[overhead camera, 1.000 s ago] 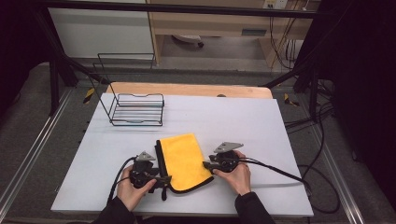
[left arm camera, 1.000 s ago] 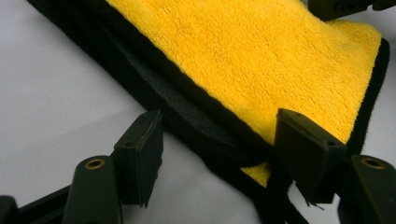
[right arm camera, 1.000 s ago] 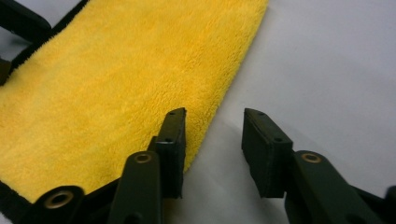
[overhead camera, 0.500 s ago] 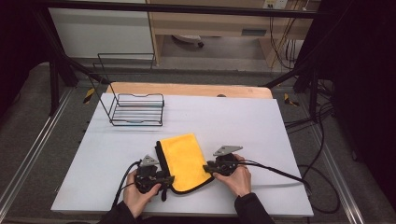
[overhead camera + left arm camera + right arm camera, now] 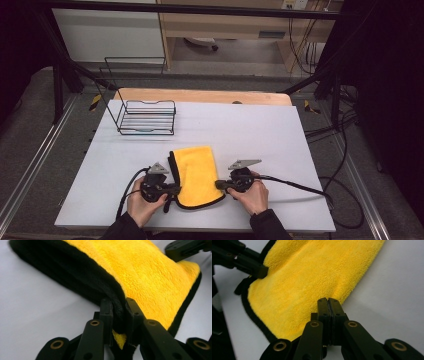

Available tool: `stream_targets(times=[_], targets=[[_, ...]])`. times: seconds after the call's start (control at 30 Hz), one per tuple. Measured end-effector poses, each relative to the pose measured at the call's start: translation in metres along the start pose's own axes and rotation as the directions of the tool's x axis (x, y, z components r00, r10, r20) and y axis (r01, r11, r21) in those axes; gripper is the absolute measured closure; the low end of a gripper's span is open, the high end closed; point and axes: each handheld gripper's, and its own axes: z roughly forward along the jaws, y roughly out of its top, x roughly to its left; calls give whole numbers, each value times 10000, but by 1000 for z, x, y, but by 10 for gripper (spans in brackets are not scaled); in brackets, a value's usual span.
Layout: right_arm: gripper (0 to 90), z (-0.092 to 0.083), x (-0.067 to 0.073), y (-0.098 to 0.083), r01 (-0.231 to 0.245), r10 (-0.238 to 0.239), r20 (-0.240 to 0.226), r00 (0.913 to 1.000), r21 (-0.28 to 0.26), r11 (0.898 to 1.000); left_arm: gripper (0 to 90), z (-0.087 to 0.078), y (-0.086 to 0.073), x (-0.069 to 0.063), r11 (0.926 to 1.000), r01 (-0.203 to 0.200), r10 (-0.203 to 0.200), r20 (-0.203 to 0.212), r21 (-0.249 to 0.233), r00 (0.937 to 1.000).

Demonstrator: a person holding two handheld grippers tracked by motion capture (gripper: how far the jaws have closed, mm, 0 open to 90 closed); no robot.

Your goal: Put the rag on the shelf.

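One folded yellow plush cloth with a black sewn border (image 5: 196,175) lies flat on the white worktop (image 5: 280,135), near its front edge and between the person's two hands. It is a soft, fuzzy microfibre piece, bright yellow on its upper face, doubled over so that the black-edged layers stack along its left side, where the fold bulges up a little. Its near end curves round in a black-trimmed arc, and the far end is squarer.

The left gripper (image 5: 172,190) sits at the cloth's near left edge. In the left gripper view its jaws have just been closing and now pinch the thick black-bordered layers (image 5: 120,312) between them, with a scrap of yellow showing below the pads. The right gripper (image 5: 220,184) sits at the cloth's right edge. In the right gripper view its jaws have just been closing and are pressed together, with the yellow cloth's thin edge (image 5: 312,277) caught between the pads.

There are two grippers, one in each hand, each with a grey three-cornered plate on top and a black cable trailing off. The left hand (image 5: 141,205) and right hand (image 5: 256,196) come in from the front edge of the worktop.

One empty black wire basket (image 5: 147,118) stands toward the far left of the worktop, well apart from the cloth.
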Motion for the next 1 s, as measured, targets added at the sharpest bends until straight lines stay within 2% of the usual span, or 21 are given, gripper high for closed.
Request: stream_targets(times=[0.07,0.13,0.27,0.37,0.43,0.53,0.6,0.67,0.77,0.87,0.93,1.0], targets=[[888,0,7,-1,156,-156,-15,9999,90,9998,778,-2,-2,5,9999,27,-29,178,99,9998],[879,3,12,-2,358,-358,93,9993,83,9993,772,-3,-5,7,10000,12,-11,225,-44,9997],[761,3,8,-2,770,-768,388,9963,-45,9970,721,-5,-4,3,9992,-292,293,49,-256,9996],[658,0,6,0,1224,-1203,492,9915,-416,9916,661,-15,-2,7,9978,-255,254,-30,-616,9997],[597,-4,4,3,1454,-1418,606,9880,-603,9875,566,-23,3,13,9954,-139,116,-245,-946,9996],[494,-9,-1,7,1272,-1215,713,9900,-818,9885,430,-32,11,26,9882,85,-177,-589,-1530,9981],[448,-13,-7,9,1179,-1113,911,9896,-711,9905,343,-34,18,36,9822,240,-382,-735,-1862,9966],[399,-15,-12,10,992,-913,962,9912,-817,9917,271,-30,25,45,9774,427,-630,-922,-2068,9937],[324,-17,-18,11,916,-816,1001,9916,-994,9908,209,-17,36,57,9811,539,-781,-1254,-1859,9890],[230,-17,-23,12,1112,-969,1172,9884,-1222,9863,199,-2,45,65,9824,770,-995,-1277,-1704,9868],[222,-17,-23,13,1088,-938,1200,9883,-1253,9861,200,7,48,69,9822,945,-1159,-1280,-1623,9850],[210,-18,-25,14,1125,-970,1210,9879,-1291,9852,212,16,51,72,9833,976,-1208,-1491,-1539,9814]])
